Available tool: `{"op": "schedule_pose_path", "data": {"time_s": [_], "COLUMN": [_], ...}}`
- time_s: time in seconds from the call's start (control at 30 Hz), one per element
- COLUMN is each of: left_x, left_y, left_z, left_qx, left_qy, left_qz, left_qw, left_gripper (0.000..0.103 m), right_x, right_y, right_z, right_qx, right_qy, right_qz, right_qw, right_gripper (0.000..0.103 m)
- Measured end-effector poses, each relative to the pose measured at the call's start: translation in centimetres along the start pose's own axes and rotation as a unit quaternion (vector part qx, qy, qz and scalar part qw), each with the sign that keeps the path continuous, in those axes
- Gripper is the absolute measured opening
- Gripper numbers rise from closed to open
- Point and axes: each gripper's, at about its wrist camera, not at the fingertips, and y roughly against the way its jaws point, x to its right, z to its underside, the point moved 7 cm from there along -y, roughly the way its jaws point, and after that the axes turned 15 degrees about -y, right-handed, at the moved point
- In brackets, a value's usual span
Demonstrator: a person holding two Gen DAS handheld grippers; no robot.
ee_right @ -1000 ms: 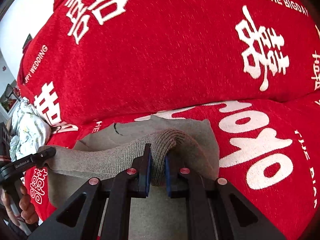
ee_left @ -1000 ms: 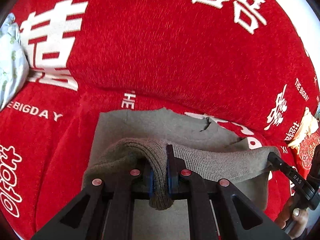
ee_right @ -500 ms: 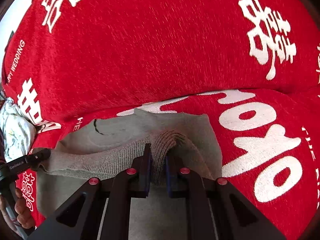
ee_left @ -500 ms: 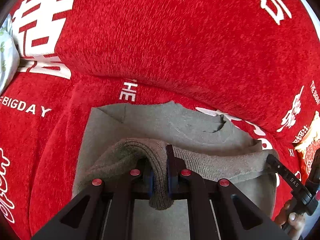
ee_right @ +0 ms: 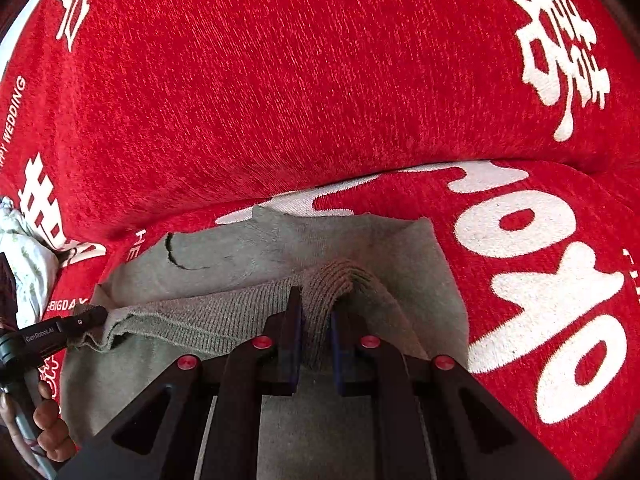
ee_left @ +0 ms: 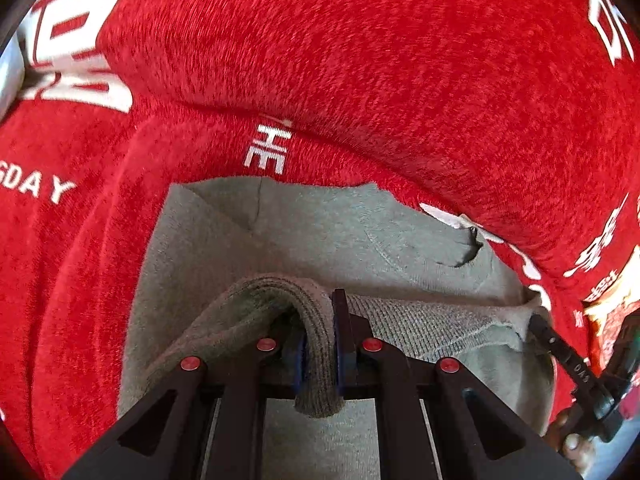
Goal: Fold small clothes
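Left tool (ee_left: 320, 344) is clamped tight on the ribbed hem of a small grey-green sweater (ee_left: 320, 236), a bunch of the knit squeezed between its blue pads. The sweater lies on a red sofa cover (ee_left: 360, 60) with white lettering, right up against the back cushion, hem lifted and stretched between both tools. Right tool (ee_right: 316, 328) is pinching the hem's other end the same way, folded ridge poking up between its fingers.
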Motion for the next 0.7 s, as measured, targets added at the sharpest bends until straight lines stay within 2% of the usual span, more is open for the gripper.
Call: {"op": "schedule_pose_path", "data": {"time_s": [0.1, 0.2, 0.23, 0.3, 0.33, 0.37, 0.4, 0.43, 0.47, 0.6, 0.7], "left_x": [-0.3, -0.2, -0.1, 0.1, 0.2, 0.2, 0.3, 0.3, 0.2, -0.4, 0.1], "left_y": [-0.3, -0.7, -0.8, -0.6, -0.4, 0.0, 0.5, 0.8, 1.3, 3.2, 4.4], "left_z": [-0.1, -0.1, 0.0, 0.0, -0.1, -0.3, -0.5, -0.7, -0.9, -1.5, -1.7], "left_qx": [-0.002, -0.015, -0.022, -0.029, -0.024, -0.015, -0.003, 0.004, 0.016, 0.047, 0.072], "left_qy": [0.002, -0.007, -0.009, -0.001, 0.003, 0.005, 0.005, 0.005, 0.007, 0.034, 0.003], "left_qz": [0.008, 0.012, 0.016, 0.031, 0.034, 0.032, 0.029, 0.026, 0.024, 0.041, 0.025], "left_qw": [1.0, 0.9998, 0.9996, 0.9991, 0.9991, 0.9993, 0.9996, 0.9996, 0.9995, 0.9975, 0.9971], "left_gripper": [0.011, 0.018, 0.024, 0.034, 0.04, 0.052, 0.058, 0.065, 0.068, 0.068, 0.068], "right_x": [0.2, 0.2, 0.3, 0.2, 0.1, -0.1, -0.2, -0.3, -0.3, -0.6, -1.6], "right_y": [-0.6, -0.9, -0.9, -0.8, -0.7, -0.5, -0.4, -0.2, -0.1, 0.3, 1.2], "right_z": [0.0, -0.1, -0.1, -0.3, -0.3, -0.4, -0.5, -0.5, -0.6, -0.8, -0.8], "right_qx": [-0.005, -0.013, -0.016, -0.022, -0.018, -0.011, -0.006, -0.001, 0.002, 0.009, 0.03], "right_qy": [-0.003, -0.011, -0.017, -0.024, -0.022, -0.016, -0.013, -0.009, -0.006, 0.003, 0.032], "right_qz": [0.0, -0.012, -0.021, -0.041, -0.042, -0.038, -0.032, -0.027, -0.024, -0.02, -0.014], "right_qw": [1.0, 1.0, 0.999, 0.999, 0.999, 0.999, 0.999, 1.0, 1.0, 1.0, 0.999], "right_gripper": [0.013, 0.018, 0.021, 0.041, 0.044, 0.05, 0.056, 0.057, 0.058, 0.058, 0.058]}}
